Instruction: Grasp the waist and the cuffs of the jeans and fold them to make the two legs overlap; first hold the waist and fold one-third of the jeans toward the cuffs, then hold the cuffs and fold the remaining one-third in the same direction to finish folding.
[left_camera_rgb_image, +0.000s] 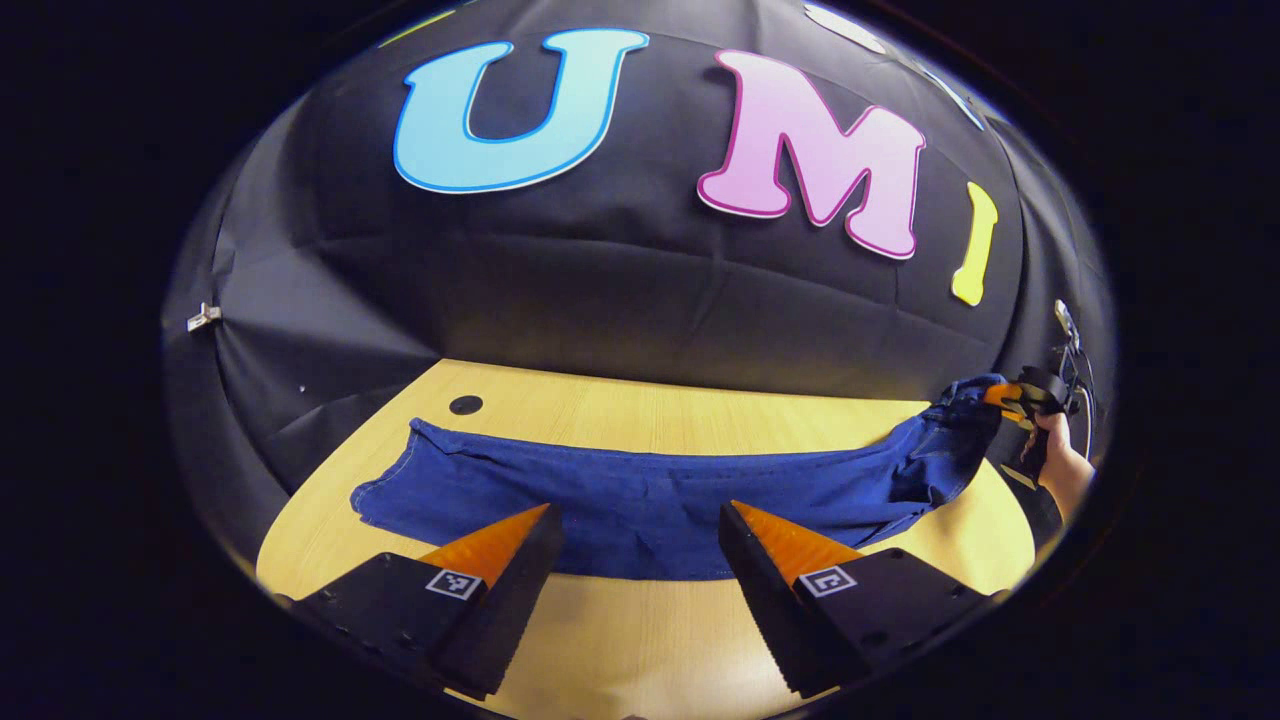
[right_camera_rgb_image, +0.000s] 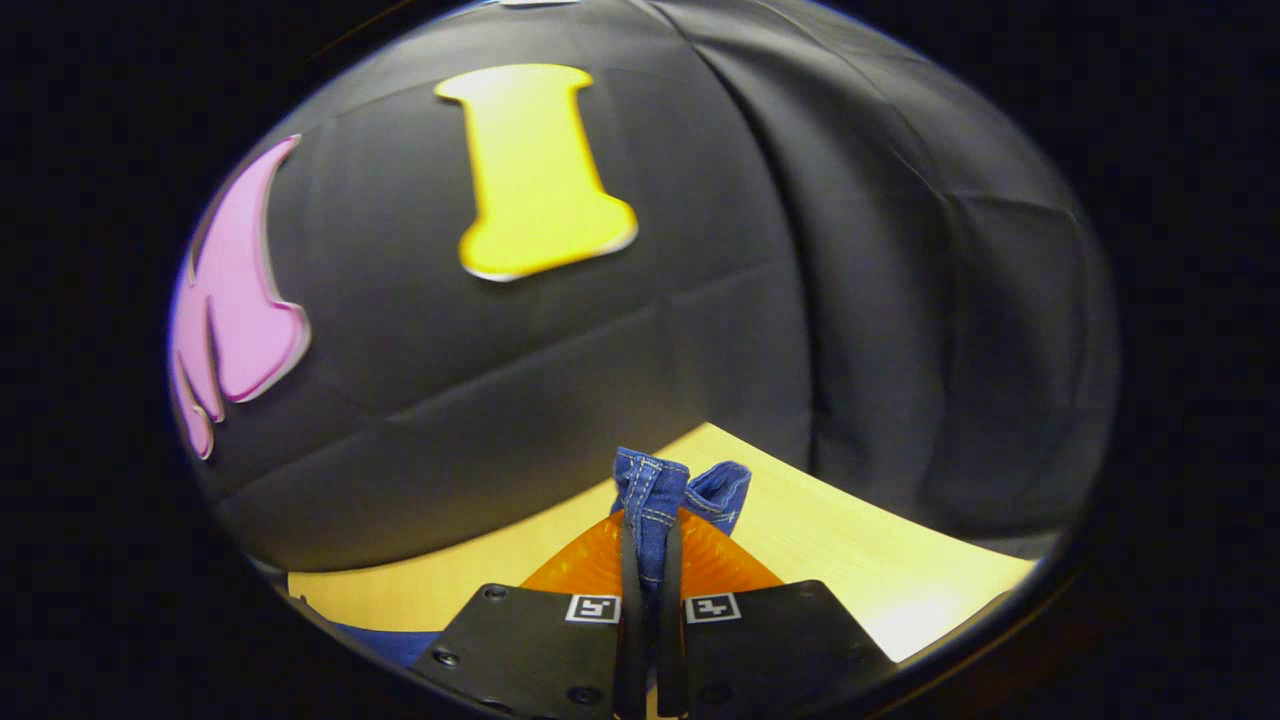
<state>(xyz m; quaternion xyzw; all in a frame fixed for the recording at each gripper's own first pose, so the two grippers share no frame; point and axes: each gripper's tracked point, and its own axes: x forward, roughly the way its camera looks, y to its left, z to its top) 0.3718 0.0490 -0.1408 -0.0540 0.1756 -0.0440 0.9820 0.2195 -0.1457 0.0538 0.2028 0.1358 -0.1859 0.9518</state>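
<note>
My right gripper (right_camera_rgb_image: 650, 560) is clamped on a bunched edge of the jeans (right_camera_rgb_image: 655, 495): both fingers press the denim between them, and a stitched fold stands up past the tips. From the left gripper view that same end of the jeans (left_camera_rgb_image: 650, 490) is lifted off the wooden table (left_camera_rgb_image: 650, 640) at the far right, where my hand (left_camera_rgb_image: 1062, 462) holds the tool; I judge it the waist end, since the cloth there is wider and bunched. My left gripper (left_camera_rgb_image: 640, 525) has its jaws wide apart, empty, hovering over the near edge of the denim about midway along, not touching it.

The jeans lie stretched left to right across the table, flat except for the raised right end. The cuff end rests at the left, near a small dark round hole (left_camera_rgb_image: 465, 405) in the tabletop.

Denim this soft will sag and drape between holds, yet it is heavy enough to drag and thick at the seams, so I expect a firm bite to hold without slipping. The best grip, I judge, is on the stitched hem or waistband, where layers stack, and my free jaws should take the cuffs at the left.

Count: one pair of jeans, two grippers, one table, one hole.
</note>
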